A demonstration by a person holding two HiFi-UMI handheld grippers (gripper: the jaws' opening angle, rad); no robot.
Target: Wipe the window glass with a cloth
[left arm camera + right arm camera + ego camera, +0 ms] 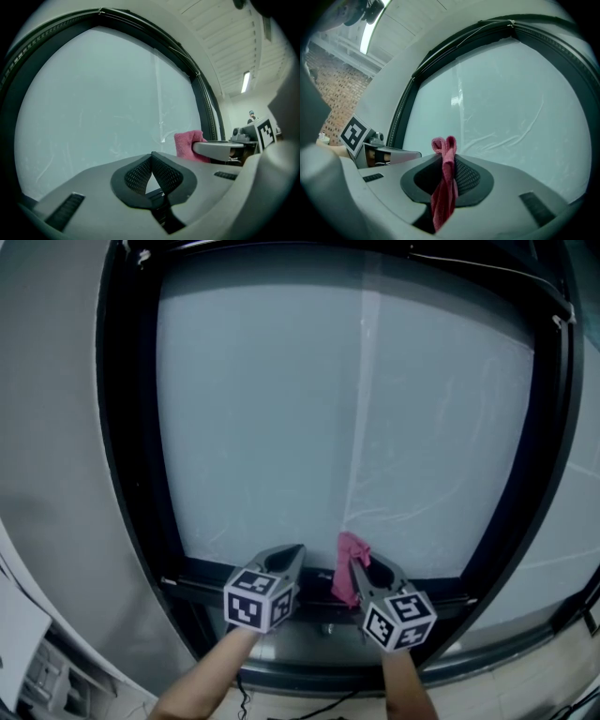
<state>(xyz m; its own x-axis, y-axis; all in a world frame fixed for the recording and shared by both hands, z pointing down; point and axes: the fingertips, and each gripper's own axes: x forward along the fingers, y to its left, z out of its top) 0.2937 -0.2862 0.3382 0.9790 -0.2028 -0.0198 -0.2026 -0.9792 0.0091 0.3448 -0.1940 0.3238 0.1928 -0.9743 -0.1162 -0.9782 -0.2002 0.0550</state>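
Left tongs (pixel 289 557) pressed together, right tongs (pixel 361 570) clamped on pink cloth (pixel 345 577), both forearms (pixel 211 671) extended side by side.

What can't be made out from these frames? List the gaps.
- Head view: whether the pink cloth touches the window glass. The contact is too small to see, and the right gripper covers it.
- Right gripper view: the cloth's lower end drops out of sight between the fingers.
- Head view: the forearms are cut off by the bottom edge.
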